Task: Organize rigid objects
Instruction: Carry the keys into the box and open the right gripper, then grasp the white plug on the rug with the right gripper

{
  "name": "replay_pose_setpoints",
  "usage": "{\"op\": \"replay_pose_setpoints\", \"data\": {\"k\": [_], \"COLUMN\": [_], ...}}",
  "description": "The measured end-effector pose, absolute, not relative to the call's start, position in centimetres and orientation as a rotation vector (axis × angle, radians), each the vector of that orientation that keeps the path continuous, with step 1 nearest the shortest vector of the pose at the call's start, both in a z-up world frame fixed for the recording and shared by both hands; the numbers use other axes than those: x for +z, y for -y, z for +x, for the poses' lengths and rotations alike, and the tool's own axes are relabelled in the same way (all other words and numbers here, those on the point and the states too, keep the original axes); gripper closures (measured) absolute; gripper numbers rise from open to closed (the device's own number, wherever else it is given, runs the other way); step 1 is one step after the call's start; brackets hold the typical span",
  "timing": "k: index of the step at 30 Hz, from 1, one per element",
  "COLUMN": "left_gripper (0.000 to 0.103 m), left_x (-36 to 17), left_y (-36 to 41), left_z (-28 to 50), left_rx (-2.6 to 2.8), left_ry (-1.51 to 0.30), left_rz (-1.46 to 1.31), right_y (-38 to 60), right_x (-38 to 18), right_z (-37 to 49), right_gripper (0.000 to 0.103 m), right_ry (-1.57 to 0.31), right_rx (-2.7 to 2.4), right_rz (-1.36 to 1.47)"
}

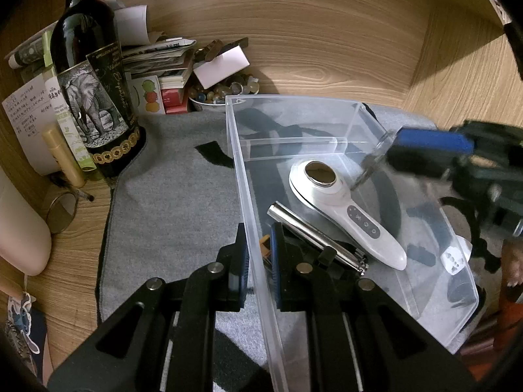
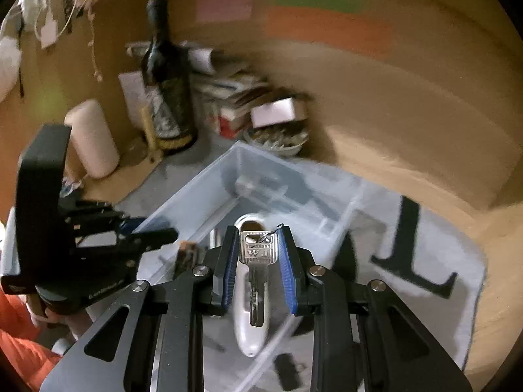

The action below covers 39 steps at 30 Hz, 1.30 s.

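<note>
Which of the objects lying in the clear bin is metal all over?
The silver metal cylinder, lying by the bin's left wall near the left tool. The handheld device beside it is white plastic.

Your left wrist camera is looking down along its fingers, close over the near wall of the clear bin [image 1: 258, 294]. Your right one is facing the same bin [image 2: 196, 183] from its opposite side (blurred); both are sharing the wine bottle [image 1: 91, 91] beyond.

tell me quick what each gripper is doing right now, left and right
Left gripper: shut on the near wall of the clear plastic bin.
Right gripper: shut on a silver key, held above the bin.
</note>
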<state>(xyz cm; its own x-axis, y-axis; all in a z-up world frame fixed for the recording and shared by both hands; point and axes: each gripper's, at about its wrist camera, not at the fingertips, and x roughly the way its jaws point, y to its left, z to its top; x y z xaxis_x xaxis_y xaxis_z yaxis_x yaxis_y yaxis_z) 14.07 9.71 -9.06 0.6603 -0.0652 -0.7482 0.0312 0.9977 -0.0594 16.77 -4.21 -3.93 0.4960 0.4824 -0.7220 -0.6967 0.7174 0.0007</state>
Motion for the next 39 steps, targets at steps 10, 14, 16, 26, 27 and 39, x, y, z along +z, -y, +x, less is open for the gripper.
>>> {"op": "replay_pose_setpoints", "data": {"k": [10,14,16,26,27,39], "left_gripper": [0.092,0.092,0.092,0.092,0.092,0.092], "left_x": [-9.1,-9.1,-9.1,-9.1,-9.1,-9.2], "left_y": [-9.7,-9.6,-9.7,-9.5,-9.5,-9.1], "left_z": [14.1,14.1,14.1,14.1,14.1,14.1], "left_rx": [-0.055,-0.054,-0.054,-0.054,-0.054,-0.045], "left_ry": [-0.848,-0.849,-0.848,-0.849,-0.849,-0.844], "left_rz": [-0.043,-0.042,-0.042,-0.040,-0.040,-0.028], "right_y": [2.3,2.6,3.0,7.6,8.6,18.0], "right_x": [-7.0,-6.8,-6.2,-3.8,-3.6,-7.6], "right_z": [17.1,17.1,17.0,16.3,16.2,13.9], "right_gripper": [0.081,0.081,0.080,0.052,0.051,0.042], "right_ry": [-0.863,-0.839,-0.826,-0.752,-0.744,-0.866], "right_rx": [0.744,0.719,0.719,0.596,0.571,0.321], "right_rz": [-0.365,-0.362,-0.353,-0.289,-0.277,-0.147]}}
